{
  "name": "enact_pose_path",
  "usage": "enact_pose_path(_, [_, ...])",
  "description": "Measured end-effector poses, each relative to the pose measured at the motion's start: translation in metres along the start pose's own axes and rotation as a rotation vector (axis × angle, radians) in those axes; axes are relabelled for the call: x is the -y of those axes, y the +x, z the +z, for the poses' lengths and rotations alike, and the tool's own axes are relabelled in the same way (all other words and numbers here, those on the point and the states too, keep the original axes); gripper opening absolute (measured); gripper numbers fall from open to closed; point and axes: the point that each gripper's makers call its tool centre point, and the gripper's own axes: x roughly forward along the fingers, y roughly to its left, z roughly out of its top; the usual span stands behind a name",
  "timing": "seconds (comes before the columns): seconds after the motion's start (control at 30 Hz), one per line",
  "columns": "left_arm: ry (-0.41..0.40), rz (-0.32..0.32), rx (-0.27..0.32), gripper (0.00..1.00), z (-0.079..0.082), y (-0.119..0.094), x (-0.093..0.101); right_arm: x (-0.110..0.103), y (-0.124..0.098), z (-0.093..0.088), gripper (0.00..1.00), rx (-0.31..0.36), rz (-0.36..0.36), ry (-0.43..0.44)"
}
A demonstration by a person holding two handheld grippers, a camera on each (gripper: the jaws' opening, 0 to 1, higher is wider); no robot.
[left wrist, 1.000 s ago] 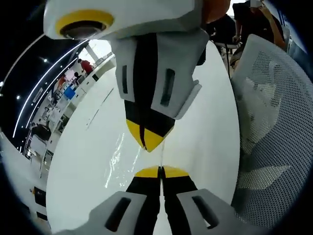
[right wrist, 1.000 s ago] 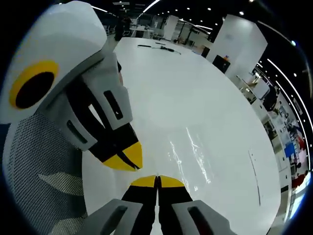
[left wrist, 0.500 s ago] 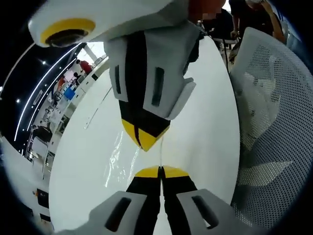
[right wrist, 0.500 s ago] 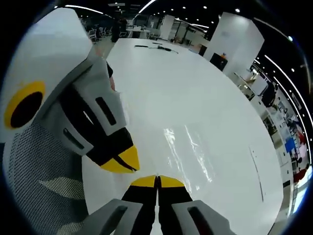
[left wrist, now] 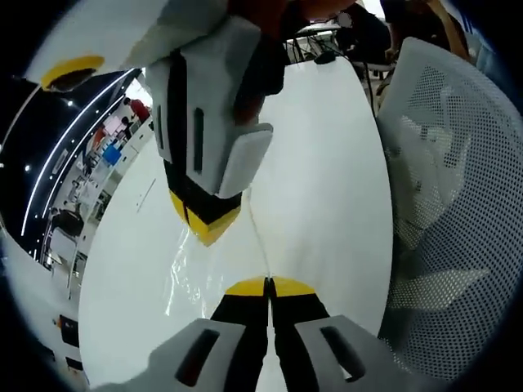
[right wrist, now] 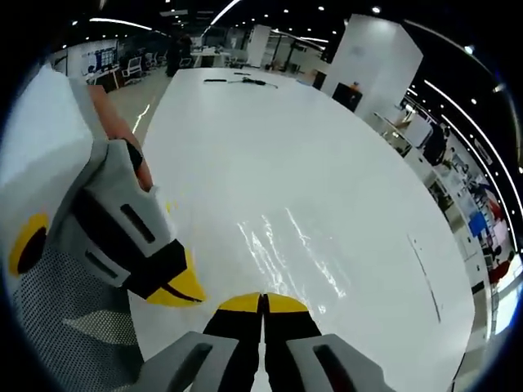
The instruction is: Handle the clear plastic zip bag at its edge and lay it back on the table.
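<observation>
Right now I have both the left gripper [left wrist: 266, 286] and right gripper [right wrist: 263, 302] clenched on the clear zip bag's [right wrist: 282, 245] edge above the white table [right wrist: 327, 163], so uneven release could fold it.

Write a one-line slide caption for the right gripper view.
Both grippers, right and left, pinch the near edge of a clear plastic bag over a white table.

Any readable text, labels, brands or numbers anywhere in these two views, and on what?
None can be read.
The clear plastic zip bag shows glare only, no print visible.
The left gripper, right gripper and white table carry no lettering.
Distant blue panels are too small and blurred to read.
</observation>
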Motion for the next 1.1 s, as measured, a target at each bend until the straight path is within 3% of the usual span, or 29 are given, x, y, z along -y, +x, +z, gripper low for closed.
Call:
enact_pose_path(0.4, [0.008,-0.016,-0.001,0.0,0.001,0.001,0.008,0.008,-0.005,0.007,0.0,0.03,-0.044,0.05])
enact_pose_path(1.1, [-0.019,-0.03,-0.003,0.0,-0.006,0.005,0.014,0.016,-0.008,0.008,0.0,0.042,-0.067,0.051])
